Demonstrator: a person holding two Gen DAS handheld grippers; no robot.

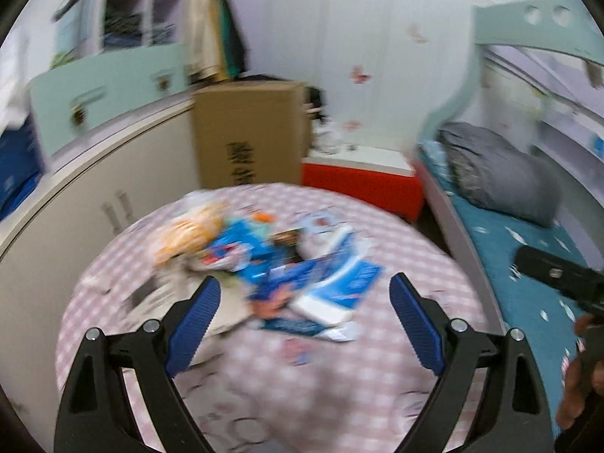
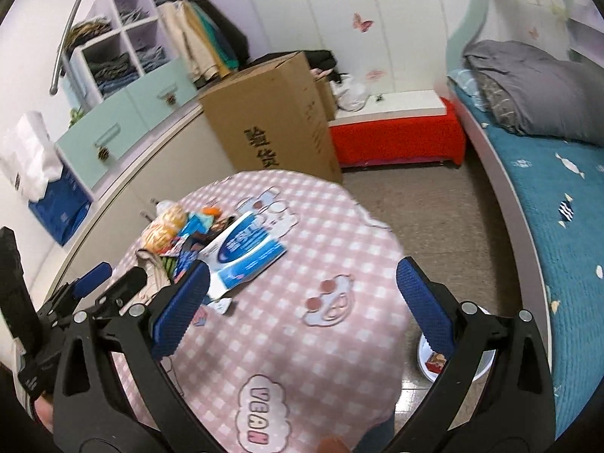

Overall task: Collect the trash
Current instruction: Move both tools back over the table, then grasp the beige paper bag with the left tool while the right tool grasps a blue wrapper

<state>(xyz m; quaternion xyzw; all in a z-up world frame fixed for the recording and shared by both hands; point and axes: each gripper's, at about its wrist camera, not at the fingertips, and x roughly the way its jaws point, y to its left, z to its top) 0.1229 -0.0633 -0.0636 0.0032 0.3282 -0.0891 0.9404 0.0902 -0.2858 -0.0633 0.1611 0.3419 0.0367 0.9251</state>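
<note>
A pile of trash lies on a round table with a pink checked cloth (image 2: 302,339). It holds a blue-and-white package (image 2: 245,253), orange wrappers (image 2: 166,226) and small torn packets. In the blurred left wrist view the same package (image 1: 339,283) and orange wrappers (image 1: 188,234) lie just ahead. My left gripper (image 1: 305,302) is open, its blue pads on either side of the pile's near edge with nothing gripped. My right gripper (image 2: 302,302) is open over bare cloth, to the right of the pile. The left gripper (image 2: 113,275) shows at the left of the right wrist view.
A tall cardboard box (image 2: 275,120) stands behind the table, with a red bench (image 2: 396,139) to its right. A bed with a teal cover (image 2: 547,207) runs along the right. A white bin (image 2: 485,364) sits on the floor by the table. Cabinets line the left.
</note>
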